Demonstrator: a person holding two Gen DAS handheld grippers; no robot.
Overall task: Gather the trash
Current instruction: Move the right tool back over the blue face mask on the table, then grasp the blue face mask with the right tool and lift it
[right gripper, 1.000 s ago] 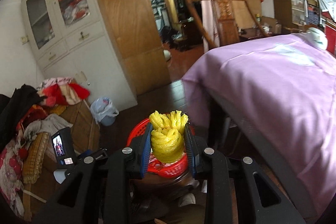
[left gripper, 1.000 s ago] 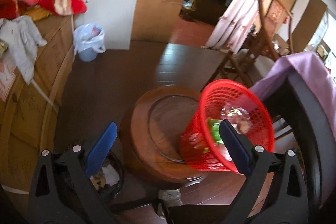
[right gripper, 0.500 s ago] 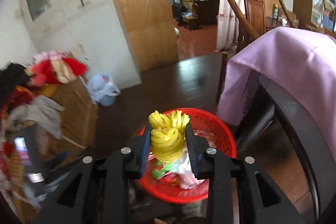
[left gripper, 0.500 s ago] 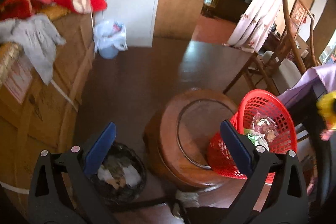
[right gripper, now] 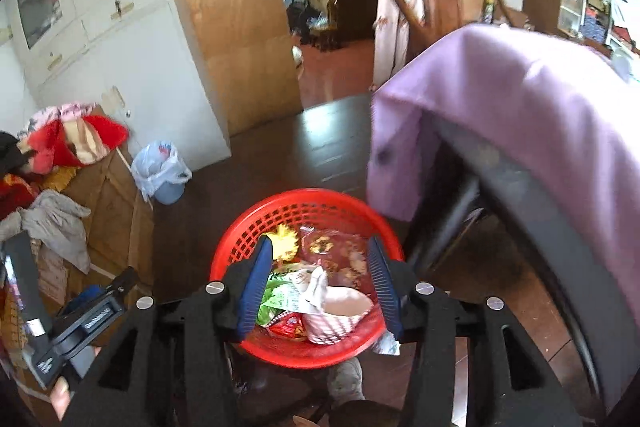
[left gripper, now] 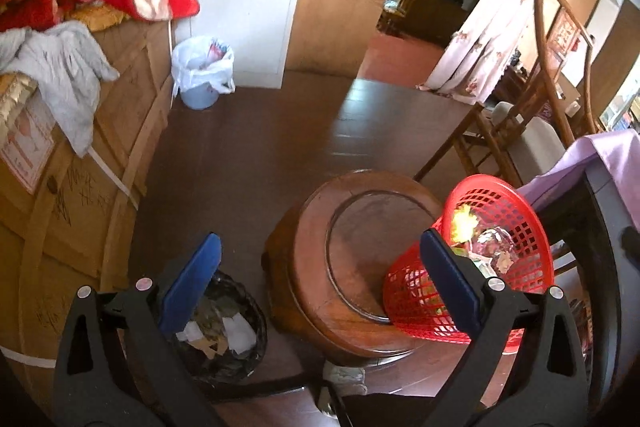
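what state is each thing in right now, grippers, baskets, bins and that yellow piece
right gripper: jaws opening, nothing between them
left gripper: open, empty
yellow piece: loose in the basket
red basket: tilted, on the stool, part full of wrappers
black bin: on the floor, holds paper scraps
blue bin: upright, lined with a white bag

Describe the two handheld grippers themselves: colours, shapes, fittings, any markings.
Both look alike. The left gripper and right gripper have black, angular plastic frames with triangular cut-outs and round silver bolt heads at the pivots. Each finger ends in a flat blue pad; the right gripper's pads look finely ribbed. No cables or sleeves show.
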